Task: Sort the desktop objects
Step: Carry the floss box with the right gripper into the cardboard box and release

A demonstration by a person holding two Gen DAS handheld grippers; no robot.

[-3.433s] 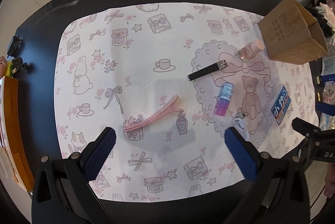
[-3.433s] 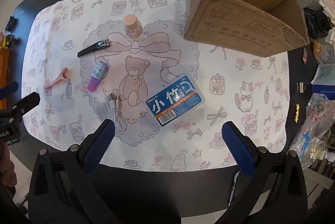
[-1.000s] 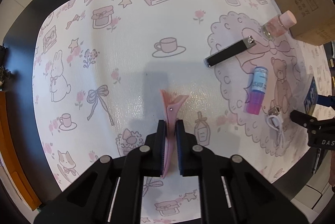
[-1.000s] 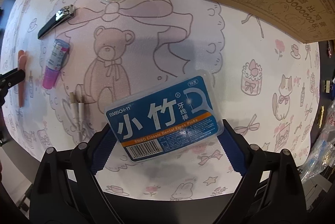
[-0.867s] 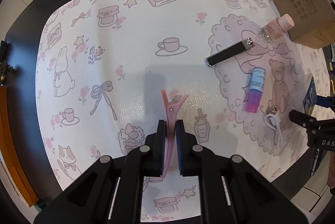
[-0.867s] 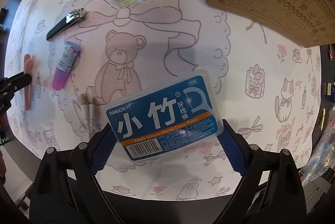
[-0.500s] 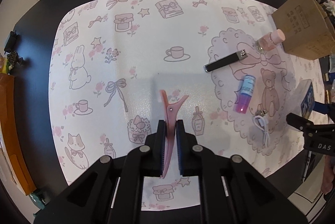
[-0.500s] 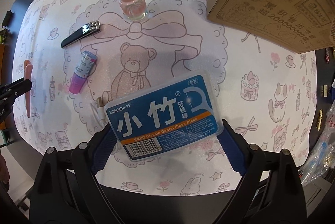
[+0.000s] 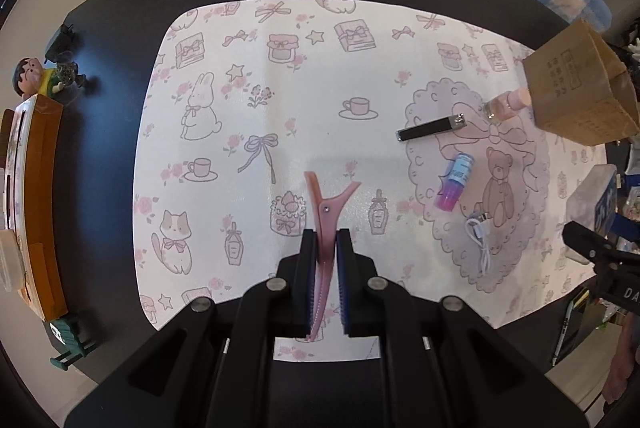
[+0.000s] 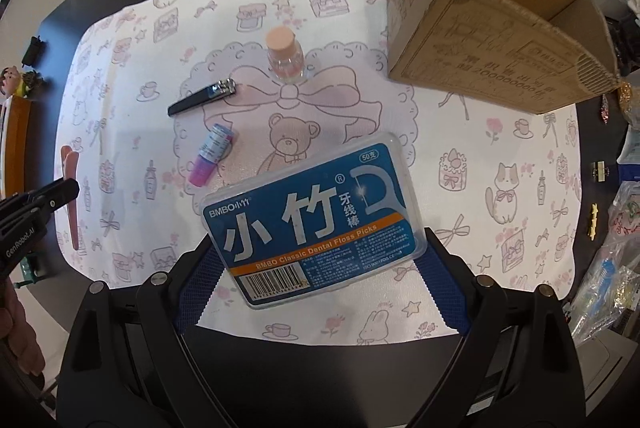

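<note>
Open brown cardboard box (image 10: 500, 40) stands at the far right corner of the pink-printed white mat (image 9: 248, 100).

Right gripper (image 10: 320, 268): jaws wide, clamped on the short ends of the blue-labelled clear plastic dental floss pick box (image 10: 312, 220), held clear above the mat, label facing the camera.

Left gripper (image 9: 325, 280): pointing straight down, pads nearly together, pinching the pink plastic duckbill hair clip (image 9: 326, 212); clip hangs above the mat, its forked end sticking out past the pads.

Versus one second ago: both views show more of the mat and dark table (image 9: 112, 40), so both held items are higher. Grips unchanged.

Lying on the mat: black nail clipper (image 10: 202, 96), purple-capped small tube (image 10: 211, 154), cork-stoppered glass bottle (image 10: 285, 62).
</note>
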